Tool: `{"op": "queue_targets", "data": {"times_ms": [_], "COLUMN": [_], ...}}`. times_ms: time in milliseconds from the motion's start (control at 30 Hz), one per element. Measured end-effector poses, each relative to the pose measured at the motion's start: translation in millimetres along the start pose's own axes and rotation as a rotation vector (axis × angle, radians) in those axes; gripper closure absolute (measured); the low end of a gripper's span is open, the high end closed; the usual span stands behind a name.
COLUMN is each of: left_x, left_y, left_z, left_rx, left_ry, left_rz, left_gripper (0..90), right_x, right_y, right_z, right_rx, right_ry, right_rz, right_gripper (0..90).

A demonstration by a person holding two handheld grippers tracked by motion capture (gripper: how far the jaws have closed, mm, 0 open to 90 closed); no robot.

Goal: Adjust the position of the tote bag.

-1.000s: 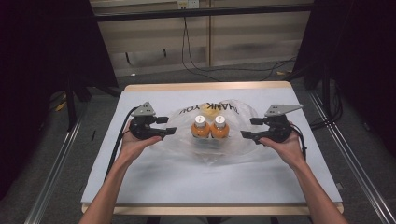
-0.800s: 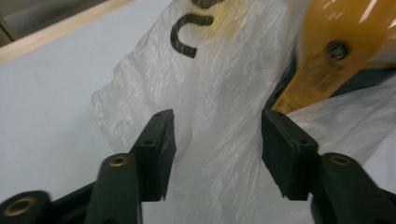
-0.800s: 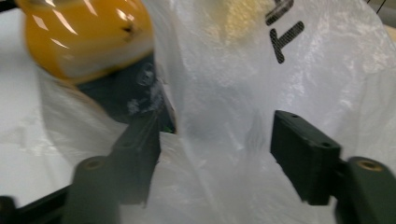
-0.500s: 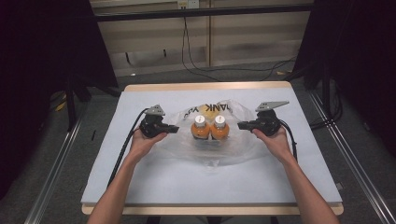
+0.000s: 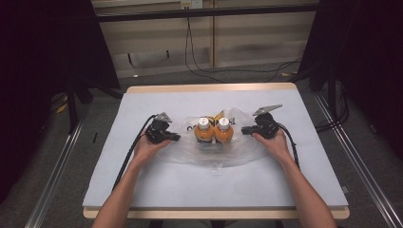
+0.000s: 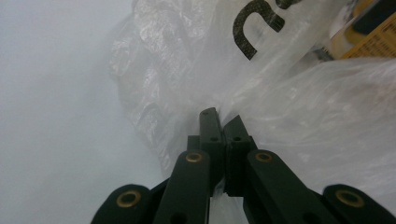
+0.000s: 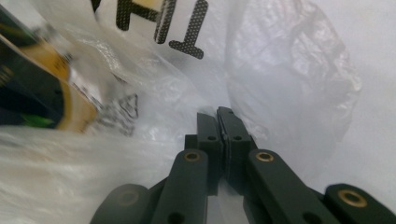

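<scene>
- Since a second ago, both hands are sitting lower and closer in: the left gripper (image 5: pixel 175 137) and the right gripper (image 5: pixel 245 129) are now resting at the two sides of the clear plastic bag (image 5: pixel 237 153), where earlier they were hovering wider apart with their jaws spread.
- The jaws of both have just been closing; each pair is now pinching a fold of the bag's film.
- The bag is lying in the middle of the white table (image 5: pixel 157 175), with two orange bottles (image 5: pixel 214 132) standing upright side by side inside it.
- Judging by this, the step in hand is taking hold of the bag's sides; the next move is probably calling for an even lift or spread, keeping the bottles from tipping.
- The left gripper view is showing the film bunched between its jaws (image 6: pixel 223 122) and black lettering (image 6: pixel 250 29) on the bag; the right gripper view is showing a bottle's label (image 7: pixel 44 88) through the plastic, details the high view is leaving too small to read.
</scene>
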State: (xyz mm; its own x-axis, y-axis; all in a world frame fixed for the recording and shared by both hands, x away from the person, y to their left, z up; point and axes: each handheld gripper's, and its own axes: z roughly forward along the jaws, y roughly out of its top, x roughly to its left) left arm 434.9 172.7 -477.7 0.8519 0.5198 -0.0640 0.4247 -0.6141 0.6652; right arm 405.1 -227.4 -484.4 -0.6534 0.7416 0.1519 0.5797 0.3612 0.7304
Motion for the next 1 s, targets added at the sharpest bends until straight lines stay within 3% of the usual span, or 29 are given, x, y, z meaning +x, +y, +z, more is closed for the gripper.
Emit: {"op": "queue_targets", "data": {"times_ms": [167, 200, 267, 300, 367, 467, 533, 700, 833, 1000], "left_x": [0.9, 0.3, 0.5, 2.3, 2.7, -4.0, -9.1, -30.4, -38.3, -49.6], "left_y": [-5.8, -6.1, -6.3, -6.7, -7.0, 0.2, 5.6, 22.4, 35.7, 50.9], "left_z": [-0.9, -2.9, -3.7, -6.8, -10.4, -21.7, -30.0, -52.9, -60.8, -63.4], "left_rx": [-0.039, -0.018, -0.032, -0.017, -0.037, -0.075, -0.096, -0.141, -0.147, -0.147], "left_ry": [0.008, 0.022, 0.03, 0.023, 0.004, 0.003, 0.003, -0.015, -0.027, -0.029], "left_rz": [-0.021, -0.014, -0.03, -0.017, -0.022, 0.005, 0.017, 0.098, 0.163, 0.19], "left_gripper": [88.7, 88.4, 84.9, 82.4, 80.1, 71.1, 70.7, 71.1, 76.1, 75.7], "right_x": [-0.4, 0.9, 1.1, 1.2, 3.1, 8.2, 10.5, 17.1, 24.8, 29.1], "right_y": [-4.5, -4.0, -3.9, -3.6, -2.3, 3.8, 6.9, 13.2, 24.1, 35.1], "right_z": [1.9, 2.1, 1.4, 0.8, -1.7, -9.0, -15.1, -32.7, -51.0, -69.6], "right_rx": [0.009, 0.013, 0.015, 0.011, -0.003, -0.039, -0.061, -0.101, -0.129, -0.165], "right_ry": [-0.04, -0.048, -0.053, -0.056, -0.051, -0.045, -0.043, -0.041, -0.051, -0.052], "right_rz": [-0.025, -0.034, -0.031, -0.033, -0.036, -0.049, -0.049, -0.069, -0.102, -0.119], "right_gripper": [88.7, 88.5, 84.5, 82.1, 73.9, 61.5, 55.2, 49.9, 48.3, 46.1]}}
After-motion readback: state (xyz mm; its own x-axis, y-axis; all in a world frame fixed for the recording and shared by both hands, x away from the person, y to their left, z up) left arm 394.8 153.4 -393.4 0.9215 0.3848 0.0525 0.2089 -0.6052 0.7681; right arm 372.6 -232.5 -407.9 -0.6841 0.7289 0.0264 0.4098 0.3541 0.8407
